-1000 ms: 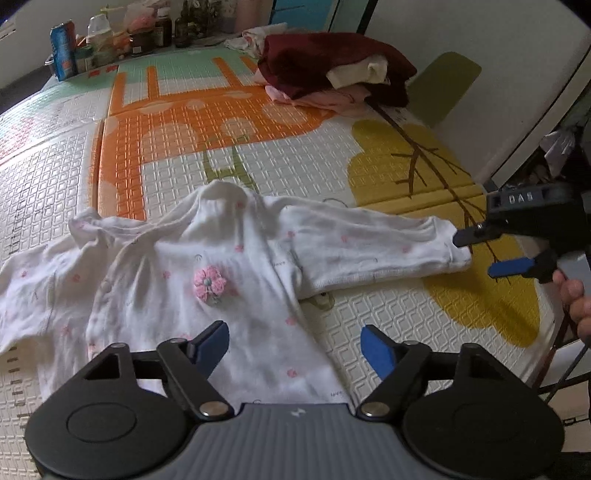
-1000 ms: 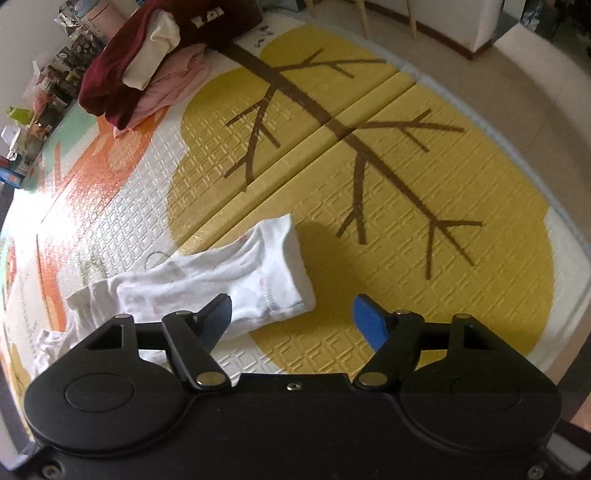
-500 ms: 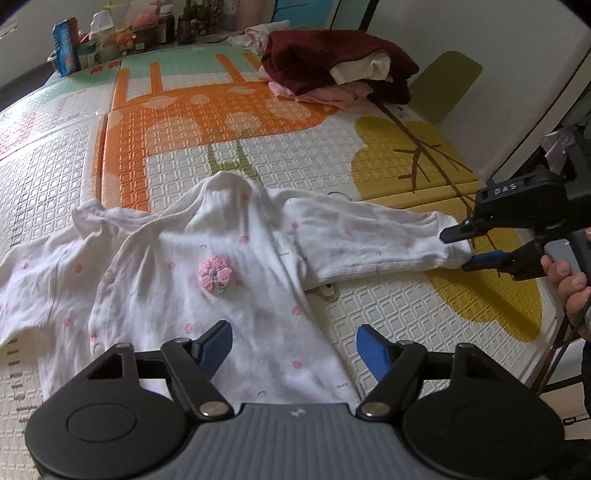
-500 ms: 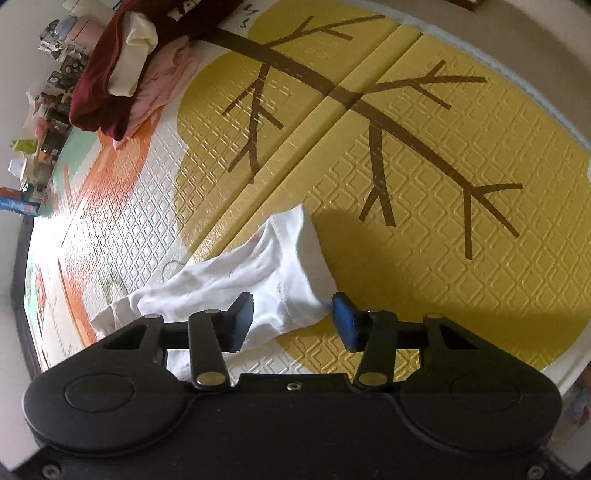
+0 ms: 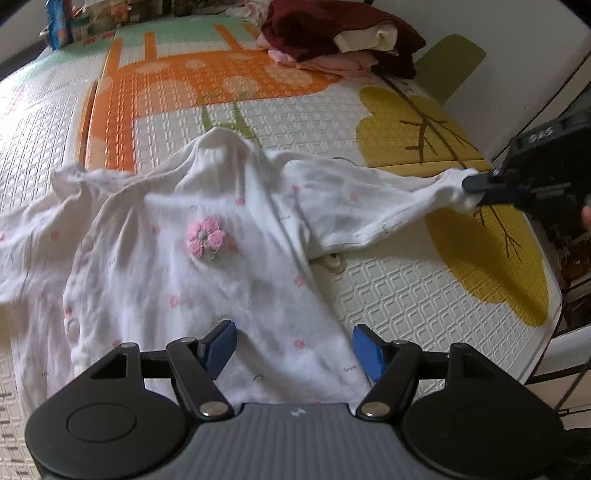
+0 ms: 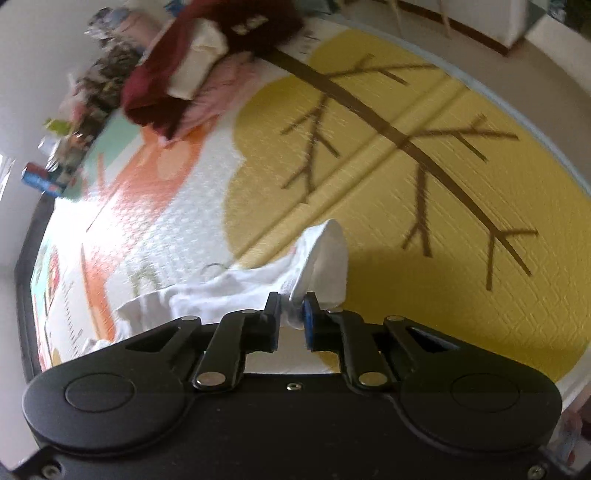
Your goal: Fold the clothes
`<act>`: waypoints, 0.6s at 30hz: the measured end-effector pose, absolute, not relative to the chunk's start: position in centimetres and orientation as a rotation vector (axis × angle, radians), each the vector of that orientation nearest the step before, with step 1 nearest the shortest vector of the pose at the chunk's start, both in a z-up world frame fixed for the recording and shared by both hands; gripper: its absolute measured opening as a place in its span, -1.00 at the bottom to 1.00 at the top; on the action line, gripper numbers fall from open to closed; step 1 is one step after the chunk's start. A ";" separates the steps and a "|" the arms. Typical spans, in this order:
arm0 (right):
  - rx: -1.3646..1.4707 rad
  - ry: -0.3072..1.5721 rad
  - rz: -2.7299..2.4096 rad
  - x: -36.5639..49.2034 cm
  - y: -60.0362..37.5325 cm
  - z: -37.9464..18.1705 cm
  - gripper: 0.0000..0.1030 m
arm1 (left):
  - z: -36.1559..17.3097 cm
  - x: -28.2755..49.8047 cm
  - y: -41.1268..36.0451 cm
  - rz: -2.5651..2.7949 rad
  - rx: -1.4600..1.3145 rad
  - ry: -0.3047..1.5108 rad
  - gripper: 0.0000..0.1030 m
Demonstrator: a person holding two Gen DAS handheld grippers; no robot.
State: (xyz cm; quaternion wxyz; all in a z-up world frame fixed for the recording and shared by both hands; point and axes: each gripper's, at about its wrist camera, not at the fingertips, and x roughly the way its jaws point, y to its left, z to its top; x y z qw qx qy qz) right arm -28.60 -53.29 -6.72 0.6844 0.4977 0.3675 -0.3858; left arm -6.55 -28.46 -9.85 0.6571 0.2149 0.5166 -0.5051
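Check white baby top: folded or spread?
Spread: white baby top lies open on the mat; right tool, just closed, pinches one cuff.

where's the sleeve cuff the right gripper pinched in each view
Left wrist view: the sleeve cuff sits at the right edge, pinched by the right gripper.
Right wrist view: the cuff is lower centre, bunched up between the closed fingers.
Shared landmark: the dark red clothes pile on the mat.

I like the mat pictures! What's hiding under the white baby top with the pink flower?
The white baby top covers the patterned foam play mat; a small drawing peeks out below its sleeve. The rest underneath is hidden.
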 end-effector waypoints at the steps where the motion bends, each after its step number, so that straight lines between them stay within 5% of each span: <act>1: 1.101 0.823 -0.851 -28.2 -53.2 -6.2 -0.79 | -9.8 -6.4 -28.3 -1.142 0.480 1.173 0.38; 18: 0.818 0.886 -0.555 -17.8 -47.0 0.3 -0.88 | -7.7 -4.8 -25.4 -1.046 0.345 1.154 0.38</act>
